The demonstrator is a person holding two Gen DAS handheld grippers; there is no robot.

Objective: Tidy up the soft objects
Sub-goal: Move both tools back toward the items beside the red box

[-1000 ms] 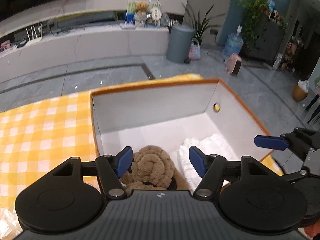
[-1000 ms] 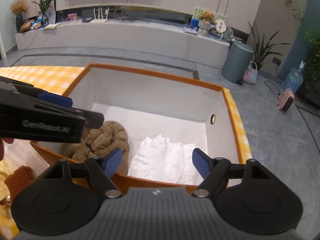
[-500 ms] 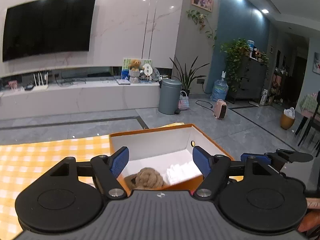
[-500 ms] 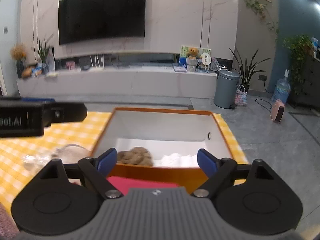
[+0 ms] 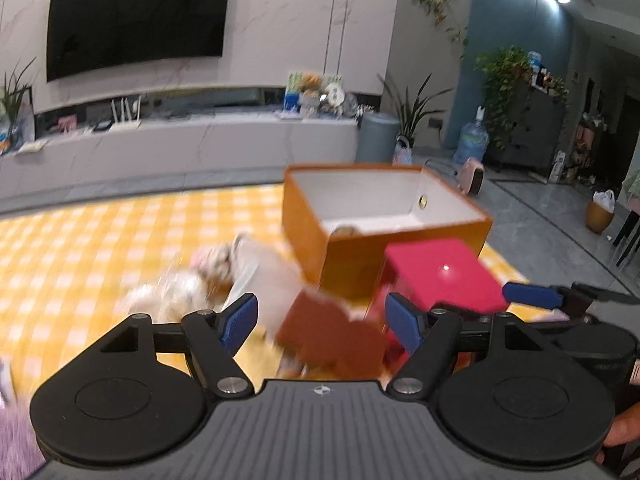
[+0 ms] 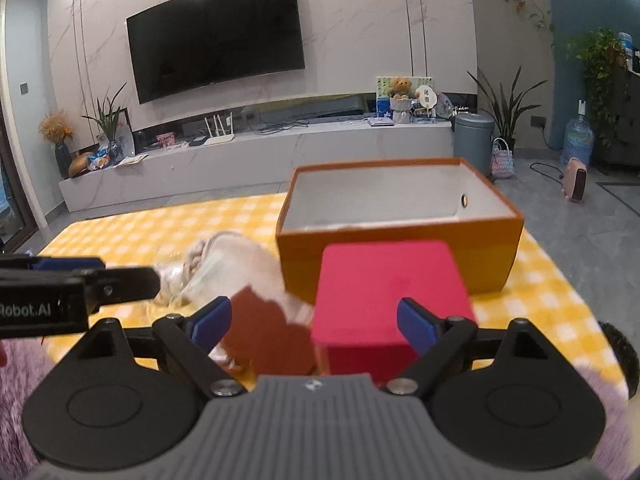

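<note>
Soft things are split two ways: a brown roll just peeks over the near wall inside the orange box (image 5: 384,236), while a pale fluffy heap (image 5: 188,284) lies loose on the checked desk (image 5: 80,248) left of the box, blurred, seemingly partly under clear wrap. A second ago both cameras looked straight down into the box at the brown roll and a white bundle; now the box sits farther off and its white floor is mostly hidden, so both hands have pulled back from it. That suggests the items are dropped off and the heap left of the box is next. The left hand-held gripper (image 5: 322,322) has its jaws spread wide with nothing gripped between the pads. The right hand-held gripper (image 6: 312,322) is likewise wide and empty. A red box (image 6: 390,296) stands against the front of the orange box, and a brown card shape (image 6: 268,332) lies at its left; neither looks soft, so I judge they are not what comes next.
</note>
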